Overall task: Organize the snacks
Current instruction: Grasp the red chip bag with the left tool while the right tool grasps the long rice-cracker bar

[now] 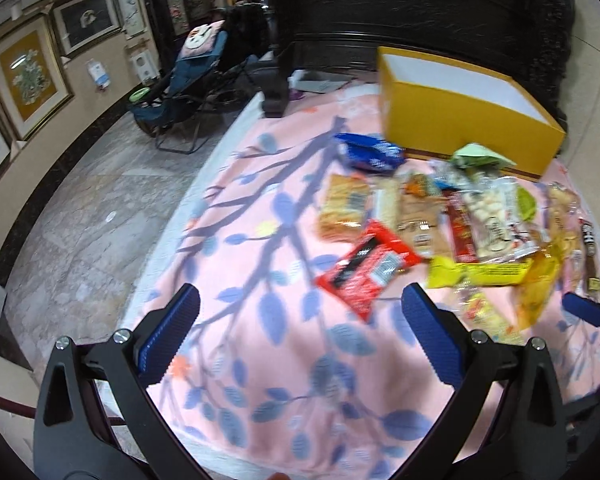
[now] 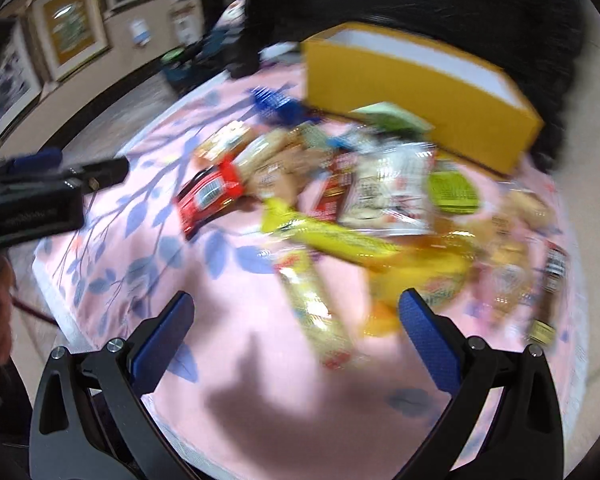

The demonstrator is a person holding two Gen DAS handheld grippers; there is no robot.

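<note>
1. In the left wrist view, the left gripper (image 1: 300, 332) hovered over the pink cloth (image 1: 260, 280) printed with blue leaves, its blue-padded fingers (image 1: 168, 332) spread wide with nothing between them.
2. A red packet (image 1: 366, 268) lay on the cloth at about 1 o'clock from the gripper, close to the right finger's tip but apart from it.
3. The pile of snacks (image 1: 460, 220) spread out at 2 o'clock, with a yellow bar (image 1: 480, 272) along its near edge and a blue packet (image 1: 370, 152) at its far side.
4. The yellow box (image 1: 460, 120), open-topped with a white inside, stood beyond the pile at 1 o'clock, and a pale green packet (image 1: 476, 156) lay against its front wall.
5. At 3 o'clock, a blue pad of the right gripper (image 1: 584, 308) poked in from the edge.
6. In the right wrist view, which was heavily blurred, the right gripper (image 2: 296, 336) was likewise spread wide and empty above the cloth (image 2: 180, 240).
7. A long yellowish packet (image 2: 312, 300) lay between its fingers at 12 o'clock, probably resting on the cloth below them.
8. The snack pile (image 2: 360, 188) lay beyond, the red packet (image 2: 208, 196) at 11 o'clock and the yellow box (image 2: 412, 92) at 1 o'clock.
9. The left gripper (image 2: 52, 184) reached in from 9 o'clock.
</note>
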